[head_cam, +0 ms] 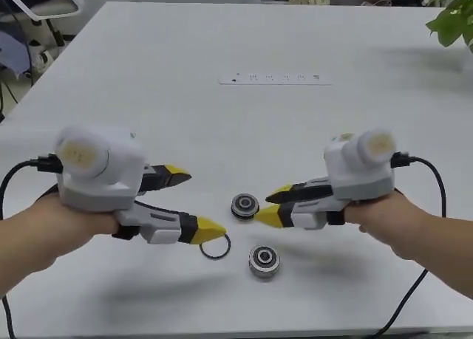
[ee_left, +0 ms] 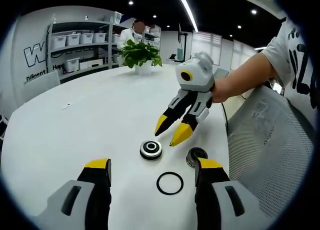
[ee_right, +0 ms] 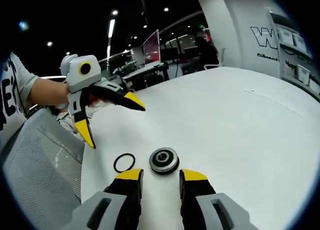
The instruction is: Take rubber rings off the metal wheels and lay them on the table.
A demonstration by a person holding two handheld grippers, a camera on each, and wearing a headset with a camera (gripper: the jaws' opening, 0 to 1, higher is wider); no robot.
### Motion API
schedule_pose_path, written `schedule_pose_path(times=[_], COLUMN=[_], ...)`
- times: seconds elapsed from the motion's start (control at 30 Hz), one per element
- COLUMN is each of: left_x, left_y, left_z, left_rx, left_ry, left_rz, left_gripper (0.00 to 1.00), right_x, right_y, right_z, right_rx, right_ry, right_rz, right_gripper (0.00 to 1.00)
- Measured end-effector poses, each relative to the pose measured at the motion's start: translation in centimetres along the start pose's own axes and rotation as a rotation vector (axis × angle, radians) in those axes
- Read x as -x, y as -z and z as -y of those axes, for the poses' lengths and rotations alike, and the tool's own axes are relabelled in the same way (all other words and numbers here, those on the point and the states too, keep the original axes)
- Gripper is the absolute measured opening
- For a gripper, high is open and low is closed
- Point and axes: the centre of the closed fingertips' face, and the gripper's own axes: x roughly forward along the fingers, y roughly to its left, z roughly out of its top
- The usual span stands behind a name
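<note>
My right gripper point(head_cam: 262, 206), jaws narrow and empty, is nearer: the wheel point(ee_right: 164, 160) lies flat just ahead of its tips. My left gripper point(head_cam: 206, 204), spread wide and empty, hangs beside the loose rubber ring point(head_cam: 215, 247).

Wide open table point(head_cam: 222, 43), wheels point(head_cam: 244, 206) and ring point(head_cam: 216, 247) central (close together)

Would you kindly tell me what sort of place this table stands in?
Probably an open-plan office or lab: storage shelves, a potted plant and a monitor, under ceiling spotlights.
</note>
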Motion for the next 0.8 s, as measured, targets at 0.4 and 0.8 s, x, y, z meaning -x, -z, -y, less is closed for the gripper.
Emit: schedule_pose_path(times=[0.4,0.8], left_x=[-2.2,-4.3], left_y=[-0.3,0.0], left_z=[-0.5,-0.2], left_rx=[0.036,0.039], left_ry=[0.028,0.061], left_rz=[-0.007,-0.031], left_gripper=[0.57,0.49], right_x=[0.0,0.1], right_y=[0.5,0.9], right_z=[0.4,0.6], right_rx=[0.014,0.007], right_ry=[0.012,0.018], right_rz=[-0.006,-0.007], right_gripper=[0.3,0.3])
